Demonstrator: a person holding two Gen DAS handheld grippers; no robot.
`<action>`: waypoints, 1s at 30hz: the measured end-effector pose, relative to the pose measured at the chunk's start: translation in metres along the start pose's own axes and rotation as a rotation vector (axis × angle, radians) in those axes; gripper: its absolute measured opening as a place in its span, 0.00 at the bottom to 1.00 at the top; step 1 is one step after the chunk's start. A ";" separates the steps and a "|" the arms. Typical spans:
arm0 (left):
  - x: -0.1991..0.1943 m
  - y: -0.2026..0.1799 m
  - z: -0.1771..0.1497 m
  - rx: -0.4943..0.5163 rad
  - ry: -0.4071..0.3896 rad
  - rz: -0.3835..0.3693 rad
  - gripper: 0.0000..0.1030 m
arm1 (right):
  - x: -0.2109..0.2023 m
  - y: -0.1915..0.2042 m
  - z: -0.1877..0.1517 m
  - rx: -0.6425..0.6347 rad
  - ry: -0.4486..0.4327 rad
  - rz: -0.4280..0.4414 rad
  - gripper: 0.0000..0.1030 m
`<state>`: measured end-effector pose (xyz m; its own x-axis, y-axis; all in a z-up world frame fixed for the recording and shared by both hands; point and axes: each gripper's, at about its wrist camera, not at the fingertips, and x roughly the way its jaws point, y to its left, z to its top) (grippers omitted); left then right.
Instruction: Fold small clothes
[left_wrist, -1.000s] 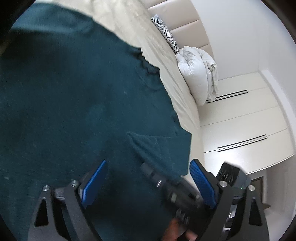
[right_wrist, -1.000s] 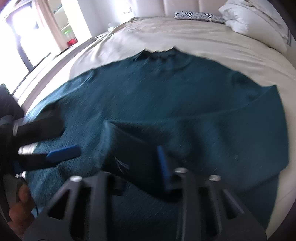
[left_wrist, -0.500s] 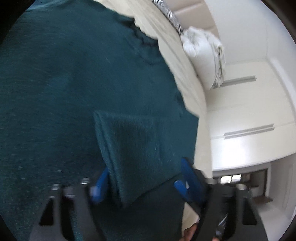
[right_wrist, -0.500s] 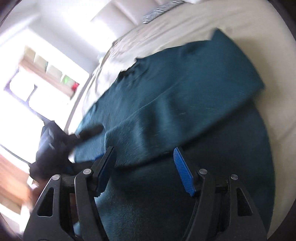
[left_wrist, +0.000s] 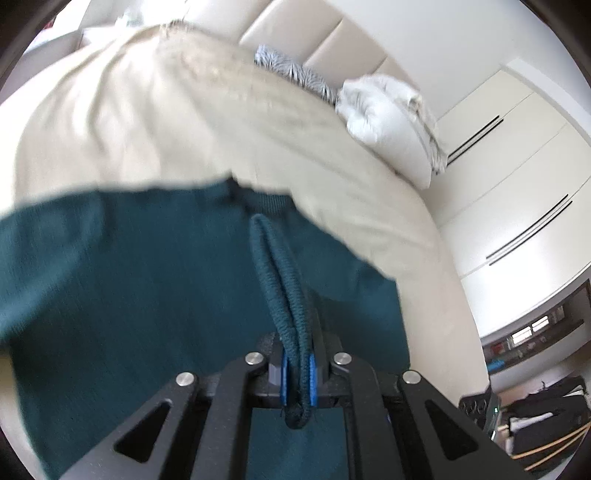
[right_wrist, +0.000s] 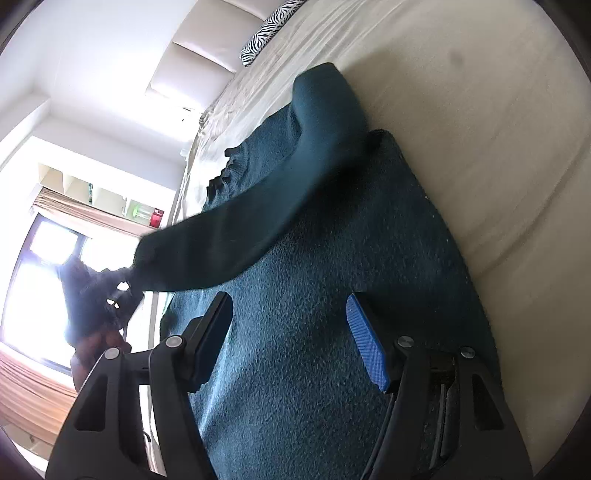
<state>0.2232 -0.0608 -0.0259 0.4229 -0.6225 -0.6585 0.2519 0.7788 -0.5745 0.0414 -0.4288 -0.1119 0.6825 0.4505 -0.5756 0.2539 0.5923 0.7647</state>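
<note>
In the left wrist view the left hand-held gripper (left_wrist: 297, 373) is clamped tight on the doubled cuff edge of a sleeve (left_wrist: 282, 280) of the dark teal sweater (left_wrist: 122, 295); the blue pads (left_wrist: 283, 376) press the thick knitted rim from both sides, a loop of it hangs out below them, and the rest of the edge runs up and away from the jaws. The sweater's body lies spread on the cream bed (left_wrist: 155, 122), its ribbed neckline (left_wrist: 255, 197) toward the padded headboard (left_wrist: 332, 40). Further right along the bed's far side sit a zebra-print cushion (left_wrist: 295, 74) and a white bundled duvet (left_wrist: 391, 122), with white wardrobe doors (left_wrist: 517, 166) beyond. In the right wrist view, a hand (right_wrist: 98, 347) at the far left holds the left hand-held gripper (right_wrist: 123, 291), seen dark against a bright window (right_wrist: 40, 288); the sleeve (right_wrist: 258, 206) stretches from it, lifted off the cloth, across to the shoulder at the sweater's upper right. The frilled neckline (right_wrist: 225, 173) shows above the sleeve. The right hand-held gripper (right_wrist: 291, 343) has its jaws partly apart, one dark finger on the left and a blue pad (right_wrist: 367, 347) on the right, hovering just over the sweater's body (right_wrist: 332, 277) with only flat cloth between them and nothing gripped. To the right lies the bare cream bed (right_wrist: 498, 129), the zebra-print cushion (right_wrist: 269, 26) at the top by the headboard (right_wrist: 195, 62).
</note>
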 end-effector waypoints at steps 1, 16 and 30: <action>0.000 0.004 0.006 0.013 -0.012 0.017 0.08 | 0.000 0.000 0.001 -0.001 0.000 -0.001 0.61; 0.036 0.082 -0.018 -0.104 0.006 0.067 0.08 | 0.029 -0.007 0.060 0.267 -0.004 0.031 0.63; 0.040 0.095 -0.024 -0.142 0.005 0.025 0.09 | 0.004 -0.075 0.075 0.577 -0.321 0.223 0.49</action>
<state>0.2433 -0.0134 -0.1178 0.4233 -0.6035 -0.6758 0.1154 0.7757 -0.6205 0.0759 -0.5216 -0.1502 0.9068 0.2481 -0.3407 0.3471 0.0188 0.9376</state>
